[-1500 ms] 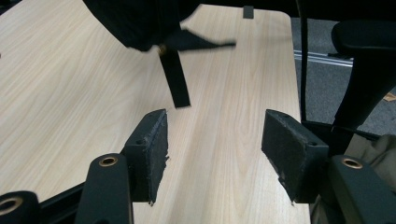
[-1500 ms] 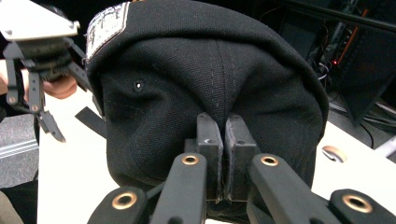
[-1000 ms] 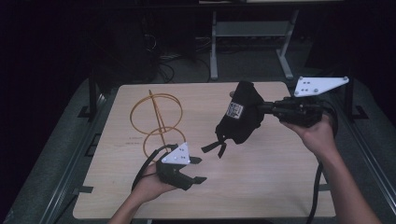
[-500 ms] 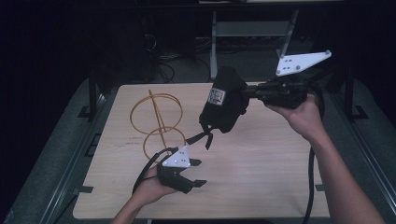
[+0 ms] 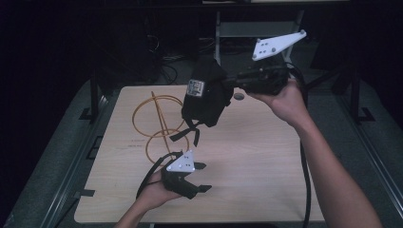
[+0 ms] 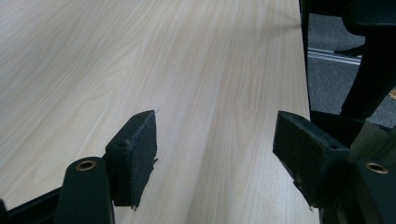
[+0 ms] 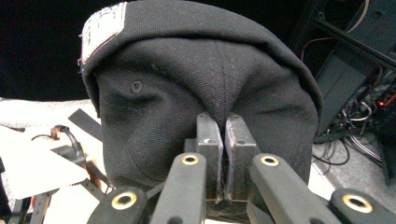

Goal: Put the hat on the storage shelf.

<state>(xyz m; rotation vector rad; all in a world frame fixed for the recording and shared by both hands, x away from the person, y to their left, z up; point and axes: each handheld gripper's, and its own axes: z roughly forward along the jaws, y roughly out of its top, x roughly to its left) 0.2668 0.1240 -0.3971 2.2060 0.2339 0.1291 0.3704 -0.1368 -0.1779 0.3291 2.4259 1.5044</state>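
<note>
A black cap (image 5: 205, 97) hangs in the air over the far middle of the wooden table (image 5: 266, 161), its strap dangling below it. My right gripper (image 5: 227, 81) comes in level from the right and is shut on the cap's fabric; in the right gripper view the pads (image 7: 209, 140) pinch a fold of the cap (image 7: 201, 79). My left gripper (image 5: 202, 176) rests low at the table's near left. Its jaws have just been opening and stand apart over bare wood, nothing between them (image 6: 215, 140). An orange wire stand (image 5: 159, 124) of hoops rises just beyond the left gripper.
A round cable hole (image 5: 238, 96) sits in the table near the far edge. Behind the table stand a metal rack (image 5: 256, 28) and loose cables on the floor. In the left gripper view the table's edge (image 6: 304, 70) runs close on the right, with dark furniture legs beyond.
The right hand has carried the cap up and to the left, over the wire stand's side of the table. The left hand has stayed put, its jaws a little wider.
</note>
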